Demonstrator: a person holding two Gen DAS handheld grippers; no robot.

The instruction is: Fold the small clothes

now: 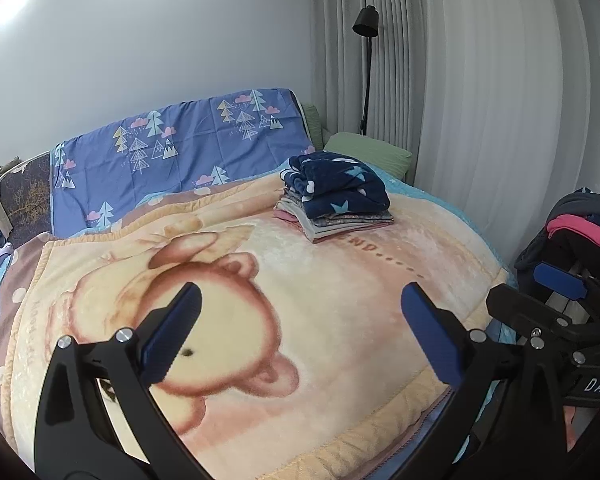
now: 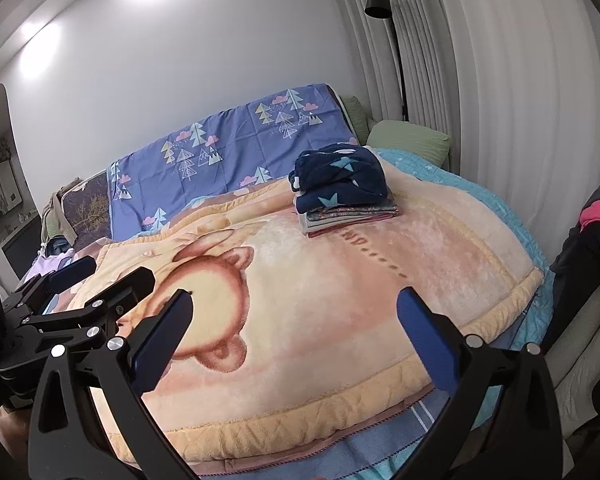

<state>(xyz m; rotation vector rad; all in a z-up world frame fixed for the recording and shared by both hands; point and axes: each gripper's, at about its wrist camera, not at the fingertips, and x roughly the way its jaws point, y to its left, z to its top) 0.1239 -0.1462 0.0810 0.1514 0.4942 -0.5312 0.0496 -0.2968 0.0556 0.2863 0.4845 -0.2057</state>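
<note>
A stack of folded small clothes point(image 1: 334, 216) lies on the far right part of the bed, topped by a dark blue star-patterned fleece piece point(image 1: 338, 184). It also shows in the right wrist view point(image 2: 346, 210). My left gripper point(image 1: 300, 328) is open and empty, hovering above the bear-print blanket point(image 1: 260, 320) near the bed's front edge. My right gripper point(image 2: 294, 332) is open and empty beside it. Each gripper appears at the edge of the other's view. A heap of unfolded clothes point(image 1: 580, 232) with a pink piece sits at the right, off the bed.
A blue tree-print cover point(image 1: 180, 152) hangs over the headboard. A green pillow point(image 1: 368, 154) lies at the far right corner. A black floor lamp point(image 1: 366, 68) stands by the grey curtains point(image 1: 480, 100). More items point(image 2: 56, 256) lie at the bed's left side.
</note>
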